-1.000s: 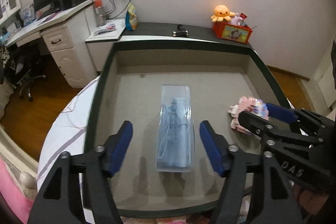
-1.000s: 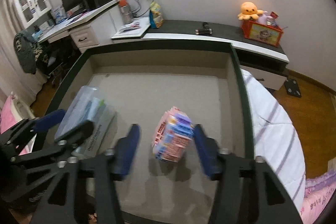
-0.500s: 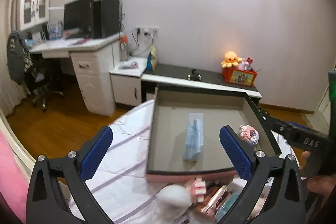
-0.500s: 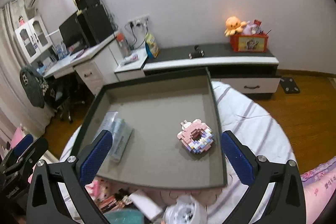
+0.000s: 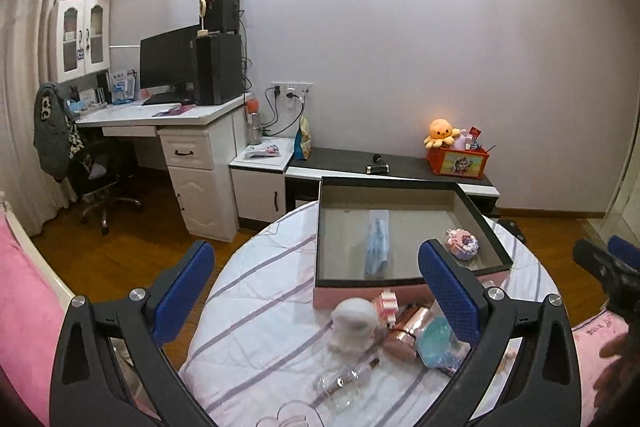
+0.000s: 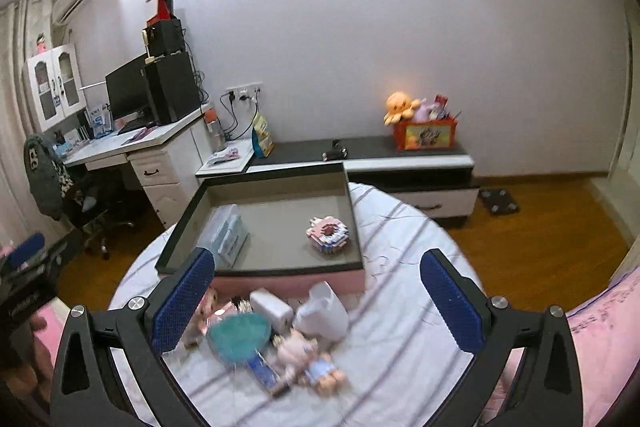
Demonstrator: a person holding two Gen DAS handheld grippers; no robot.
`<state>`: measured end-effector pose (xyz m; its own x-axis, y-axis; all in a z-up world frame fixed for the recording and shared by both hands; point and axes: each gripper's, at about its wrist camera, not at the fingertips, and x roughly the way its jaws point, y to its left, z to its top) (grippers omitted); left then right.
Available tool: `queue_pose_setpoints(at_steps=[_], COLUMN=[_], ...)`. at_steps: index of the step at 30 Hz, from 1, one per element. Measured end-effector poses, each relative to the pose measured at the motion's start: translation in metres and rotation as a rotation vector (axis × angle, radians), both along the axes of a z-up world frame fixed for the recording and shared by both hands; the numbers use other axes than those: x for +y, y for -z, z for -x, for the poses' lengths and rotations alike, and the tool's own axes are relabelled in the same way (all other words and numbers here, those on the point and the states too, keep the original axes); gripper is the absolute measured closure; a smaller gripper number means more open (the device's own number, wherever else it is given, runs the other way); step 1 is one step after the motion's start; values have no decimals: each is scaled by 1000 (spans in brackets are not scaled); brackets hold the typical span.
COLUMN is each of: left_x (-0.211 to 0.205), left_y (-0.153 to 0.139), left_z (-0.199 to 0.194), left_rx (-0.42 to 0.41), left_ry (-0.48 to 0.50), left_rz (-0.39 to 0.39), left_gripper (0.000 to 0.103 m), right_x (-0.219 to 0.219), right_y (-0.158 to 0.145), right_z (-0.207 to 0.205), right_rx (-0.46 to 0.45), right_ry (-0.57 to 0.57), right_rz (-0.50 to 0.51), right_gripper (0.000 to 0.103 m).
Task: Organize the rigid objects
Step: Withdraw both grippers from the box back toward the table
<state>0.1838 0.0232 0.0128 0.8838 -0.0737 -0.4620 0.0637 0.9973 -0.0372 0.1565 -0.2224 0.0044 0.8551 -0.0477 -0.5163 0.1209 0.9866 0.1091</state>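
Tray (image 5: 412,183): clear case (image 5: 377,243) lengthwise

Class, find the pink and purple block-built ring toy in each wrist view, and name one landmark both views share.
Left wrist: pink and purple block-built ring toy lies in the tray's right part, centre-right of picture.
Right wrist: ring toy lies right of tray centre, mid-picture.
Shared landmark: orange plush octopus against the wall.

Home bedroom: desk (image 5: 160,117), plush octopus (image 5: 440,131)
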Motion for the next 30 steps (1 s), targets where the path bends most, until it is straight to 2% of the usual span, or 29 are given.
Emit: queue_pose_setpoints(at_steps=[5,9,13,17,21,27,30], left_x=[-3,-10,-19,-21,-19,-16,-11], left_y=[-2,-3,-5,-6,-9,-14,-16], left_z=[29,51,70,82,85,83,85], left_rx=[-14,-15,-10,-2,-9,-29,-44], left_ry=[-45,-88,-134,-164,-157,-79,-54], left_rz=[15,8,-27,-29,-30,-29,-7], left_gripper=[0,0,0,0,0,0,0], right_x=[7,13,11,13,14,16,22], right_y=[-6,-6,-1,-1,-1,-2,-8], right_z=[31,44,47,47,48,59,62], right_rx=[-34,-52,-44,-48,-51,-63,-63], right_ry=[-18,-84,-145,-190,-182,-91,-73], right_rz=[69,83,48,50,46,37,70], right_gripper=[0,0,0,0,0,0,0])
